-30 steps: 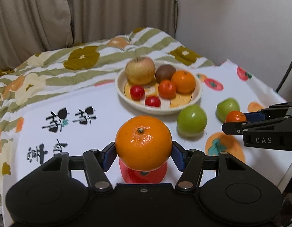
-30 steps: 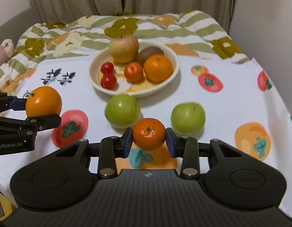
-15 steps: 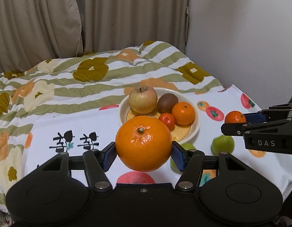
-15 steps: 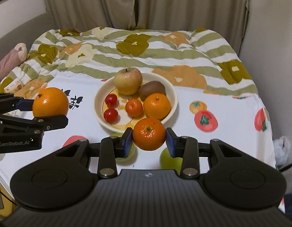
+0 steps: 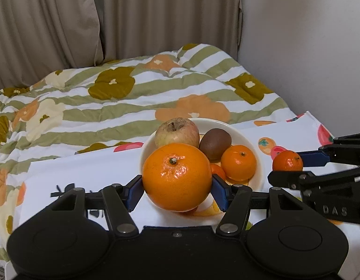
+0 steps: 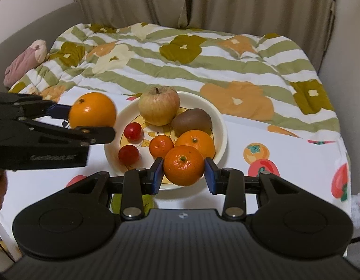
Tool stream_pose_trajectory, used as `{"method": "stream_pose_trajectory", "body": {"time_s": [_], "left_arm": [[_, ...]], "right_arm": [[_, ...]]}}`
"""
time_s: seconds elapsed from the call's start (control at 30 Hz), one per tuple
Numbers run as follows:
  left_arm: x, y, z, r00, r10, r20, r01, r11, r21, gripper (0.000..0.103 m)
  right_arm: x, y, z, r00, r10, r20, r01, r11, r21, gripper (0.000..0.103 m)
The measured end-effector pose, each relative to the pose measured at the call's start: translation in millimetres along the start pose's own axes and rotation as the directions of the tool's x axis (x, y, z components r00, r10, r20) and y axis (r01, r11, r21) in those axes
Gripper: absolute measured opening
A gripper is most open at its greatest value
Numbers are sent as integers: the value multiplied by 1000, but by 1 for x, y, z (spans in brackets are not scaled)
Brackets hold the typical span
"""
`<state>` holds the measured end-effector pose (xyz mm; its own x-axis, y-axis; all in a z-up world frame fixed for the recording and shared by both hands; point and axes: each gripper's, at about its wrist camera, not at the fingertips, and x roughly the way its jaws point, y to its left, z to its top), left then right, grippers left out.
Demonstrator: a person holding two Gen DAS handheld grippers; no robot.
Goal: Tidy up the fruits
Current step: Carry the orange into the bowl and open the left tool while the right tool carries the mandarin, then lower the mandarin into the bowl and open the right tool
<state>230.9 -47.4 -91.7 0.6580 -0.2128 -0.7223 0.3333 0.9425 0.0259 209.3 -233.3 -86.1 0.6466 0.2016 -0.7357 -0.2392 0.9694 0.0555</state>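
while both my tongs hang above the cloth, my left gripper point(image 5: 177, 186) is clenched on the big orange point(image 5: 177, 176), blue pads pressing it at 9 and 3 o'clock, stem up. in the right wrist view that same big orange point(image 6: 92, 110) sits at 9 o'clock of the bowl point(image 6: 223, 130), just outside the rim and lifted off the white fruit-print cloth point(image 6: 285, 154).

my right gripper point(image 6: 183, 175) is clenched on the small mandarin point(image 6: 183, 165), held over the bowl's 6 o'clock edge. from the left wrist view the small mandarin point(image 5: 287, 161) shows at 3 o'clock of the bowl point(image 5: 254, 144), between the other tong's dark fingers.

inside the bowl: apple point(image 6: 159, 105) at 12 o'clock, kiwi point(image 6: 192, 121) at about 2, touching the apple. an orange point(image 6: 195, 142) sits at 5 o'clock, a small tangerine point(image 6: 161, 145) beside it near the centre, two cherry tomatoes point(image 6: 132, 131) at 8 and 9 o'clock.

a green apple point(image 6: 130, 204) peeks out on the cloth under my right tong's left linkage, at 7 o'clock of the bowl, mostly hidden. striped flower quilt point(image 6: 184, 53) lies behind the bowl at 12 o'clock, beige curtain point(image 5: 133, 18) beyond it.
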Motion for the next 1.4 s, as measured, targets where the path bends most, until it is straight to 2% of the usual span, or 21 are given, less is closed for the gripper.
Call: {"method": "stream_pose_trajectory", "body": {"time_s": [0.33, 0.57, 0.6, 0.67, 0.7, 0.73, 0.9, 1.4], "left_arm": [[49, -6, 8, 997, 22, -80, -23, 1000, -10, 65], [57, -8, 7, 993, 44, -112, -45, 999, -9, 66], [56, -8, 7, 993, 42, -111, -43, 999, -10, 68], [48, -8, 8, 996, 44, -72, -45, 999, -4, 78], [43, -7, 9, 998, 45, -52, -46, 999, -4, 88], [38, -6, 9, 998, 46, -35, -46, 999, -8, 93], [23, 1, 7, 997, 68, -23, -68, 998, -18, 93], [-24, 14, -38, 994, 107, -33, -110, 989, -95, 94]], "right_arm": [[36, -10, 4, 994, 71, -84, -74, 997, -32, 52], [45, -12, 2, 990, 96, -107, -100, 994, -40, 52], [45, -13, 2, 989, 97, -108, -101, 994, -39, 52], [45, -13, 2, 989, 97, -110, -102, 994, -37, 52], [44, -13, 2, 989, 98, -111, -103, 994, -36, 52], [44, -13, 2, 989, 98, -112, -103, 994, -36, 52], [43, -13, 1, 989, 95, -111, -100, 994, -39, 52], [47, 11, -2, 990, 97, -104, -107, 990, -97, 52]]}}
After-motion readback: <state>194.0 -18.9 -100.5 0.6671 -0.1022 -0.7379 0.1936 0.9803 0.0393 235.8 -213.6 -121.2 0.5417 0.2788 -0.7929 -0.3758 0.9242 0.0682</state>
